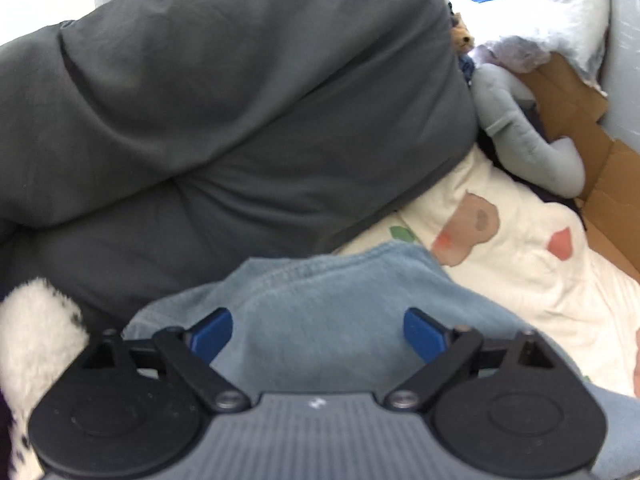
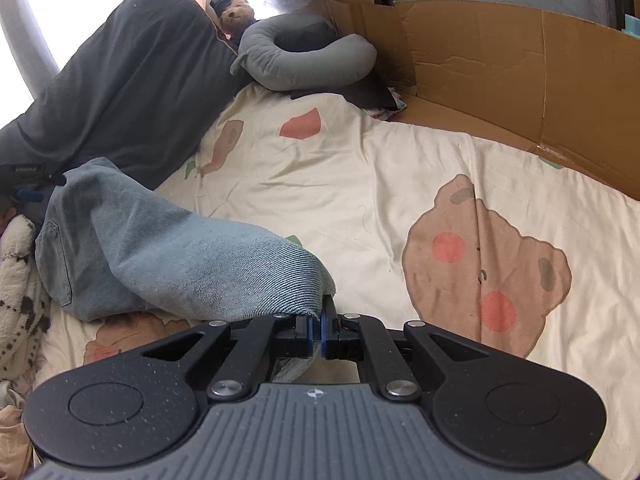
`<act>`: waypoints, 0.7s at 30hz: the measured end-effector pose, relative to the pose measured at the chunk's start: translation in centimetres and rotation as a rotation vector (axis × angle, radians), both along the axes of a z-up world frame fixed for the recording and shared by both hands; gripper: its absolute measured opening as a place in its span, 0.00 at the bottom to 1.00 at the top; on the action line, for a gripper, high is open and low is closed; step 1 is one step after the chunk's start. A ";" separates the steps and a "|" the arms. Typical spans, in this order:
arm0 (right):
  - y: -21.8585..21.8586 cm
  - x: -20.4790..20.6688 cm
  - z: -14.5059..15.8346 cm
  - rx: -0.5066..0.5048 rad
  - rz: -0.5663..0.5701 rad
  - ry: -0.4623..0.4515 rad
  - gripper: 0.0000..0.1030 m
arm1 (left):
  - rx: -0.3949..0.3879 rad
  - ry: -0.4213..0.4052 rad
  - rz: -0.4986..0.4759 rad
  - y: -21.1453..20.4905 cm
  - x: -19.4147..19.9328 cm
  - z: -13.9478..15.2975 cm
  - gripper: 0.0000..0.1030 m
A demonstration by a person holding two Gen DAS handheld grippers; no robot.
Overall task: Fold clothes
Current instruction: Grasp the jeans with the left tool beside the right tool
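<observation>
Right gripper (image 2: 320, 330) fingers pinch the blue jeans (image 2: 160, 256) hem at lower centre on the cartoon bedsheet (image 2: 360, 184); left gripper (image 1: 318, 334) fingers wide, empty above denim.

Left wrist view motion-blurred; jeans (image 1: 320, 312) hem hidden under gripper body below jaws. Spotted fleece (image 2: 16, 280) cut by edge left of jaws.
</observation>
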State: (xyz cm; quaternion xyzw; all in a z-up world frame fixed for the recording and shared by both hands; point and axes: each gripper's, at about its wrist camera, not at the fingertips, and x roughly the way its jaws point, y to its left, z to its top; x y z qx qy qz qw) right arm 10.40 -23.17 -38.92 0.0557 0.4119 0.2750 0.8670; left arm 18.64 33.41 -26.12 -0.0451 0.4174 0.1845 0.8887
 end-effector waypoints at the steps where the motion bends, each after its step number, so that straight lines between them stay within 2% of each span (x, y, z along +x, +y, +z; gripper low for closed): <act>1: 0.0 0.0 0.0 0.000 0.002 0.002 0.01 | -0.005 0.006 -0.002 0.2 0.3 -0.2 0.92; 5: -0.2 -0.1 -0.2 -0.001 0.006 0.011 0.01 | -0.051 0.030 -0.040 0.4 1.1 -1.5 0.95; 7: -0.2 -0.1 -0.3 -0.002 0.006 0.016 0.01 | -0.060 0.033 -0.048 0.4 1.2 -2.2 0.93; 9: -0.3 -0.1 -0.4 -0.005 0.005 0.020 0.01 | -0.062 0.030 -0.049 0.3 1.2 -2.8 0.83; 11: -0.4 -0.1 -0.5 -0.008 0.004 0.023 0.01 | -0.055 0.037 -0.045 0.3 1.1 -3.2 0.55; 12: -0.4 -0.2 -0.6 -0.009 0.004 0.025 0.01 | -0.048 0.044 -0.043 0.3 1.1 -3.4 0.47; 13: -0.4 -0.2 -0.6 -0.011 0.003 0.027 0.01 | -0.043 0.050 -0.042 0.3 1.1 -3.6 0.34; 14: -0.5 -0.1 -0.7 -0.011 0.003 0.028 0.01 | -0.044 0.055 -0.049 0.3 1.1 -3.6 0.26; 17: -0.5 0.0 -0.8 -0.016 0.002 0.026 0.01 | -0.032 0.056 -0.074 0.0 0.8 -3.4 0.13; 21: -0.8 0.4 -0.7 -0.032 -0.007 0.014 0.01 | -0.050 0.030 -0.072 0.0 0.1 -2.5 0.03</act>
